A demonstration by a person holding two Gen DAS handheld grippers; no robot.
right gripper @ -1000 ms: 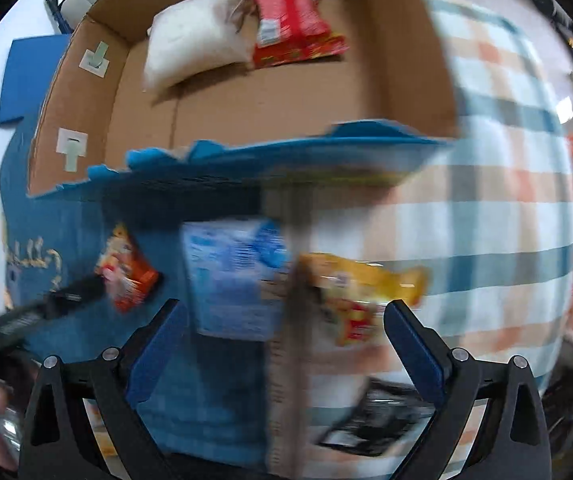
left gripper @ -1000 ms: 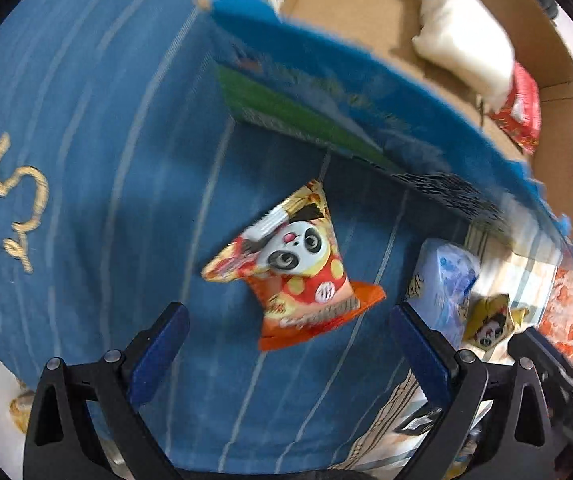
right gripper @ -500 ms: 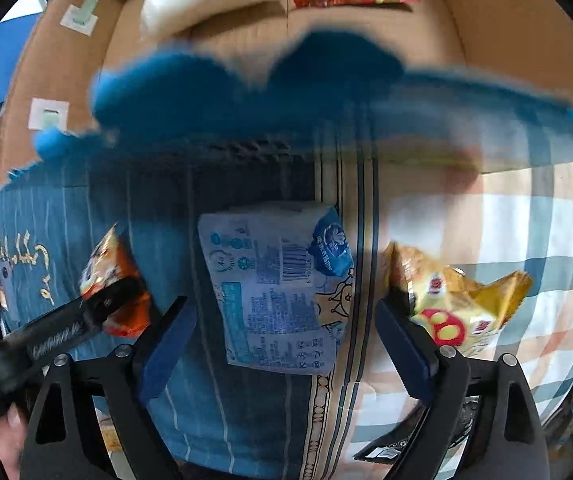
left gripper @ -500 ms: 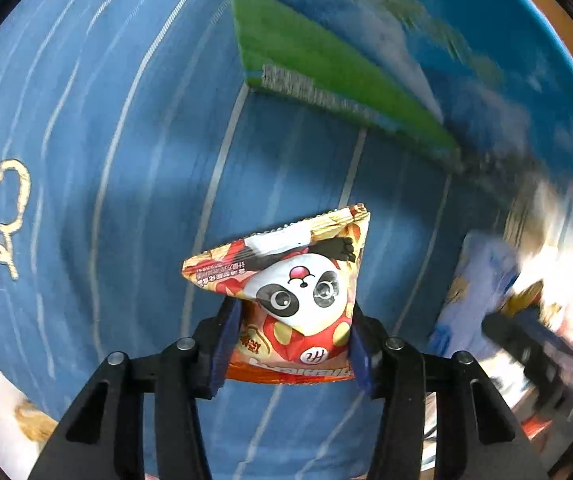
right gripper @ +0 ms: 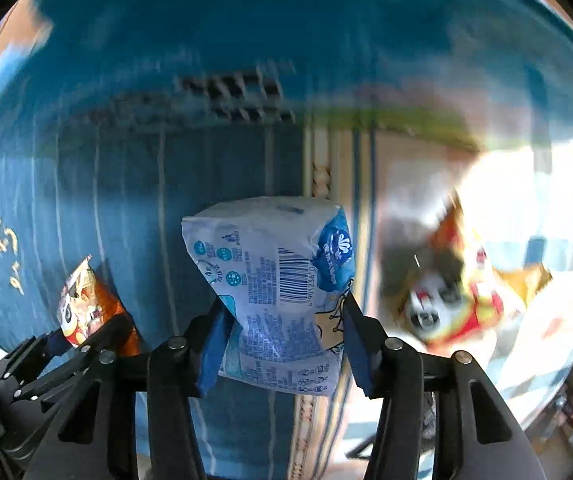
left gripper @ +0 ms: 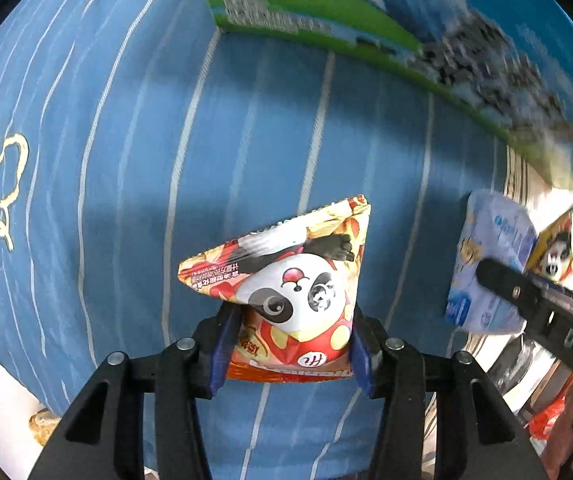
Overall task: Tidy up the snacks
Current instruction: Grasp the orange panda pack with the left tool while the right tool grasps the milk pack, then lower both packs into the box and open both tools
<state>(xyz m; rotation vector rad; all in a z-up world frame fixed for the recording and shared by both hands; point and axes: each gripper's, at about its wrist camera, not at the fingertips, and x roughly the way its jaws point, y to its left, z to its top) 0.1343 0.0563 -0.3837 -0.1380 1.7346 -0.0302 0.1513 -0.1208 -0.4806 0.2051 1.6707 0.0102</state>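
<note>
A: What does the left gripper have?
B: Its jaws are clamped on the lower end of the red-and-orange panda-print snack packet, above the blue striped cloth.
A: And the right gripper?
B: Its jaws pinch the pale blue plastic pouch with a barcode. A yellow panda packet lies blurred to its right, near the blue-printed cardboard box.

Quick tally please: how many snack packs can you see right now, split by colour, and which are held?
Red panda pack: 1, held in the left gripper
Pale blue pack: 1, held in the right gripper
Yellow panda pack: 1, lying loose on the cloth, blurred
Total: 3 packs
</note>
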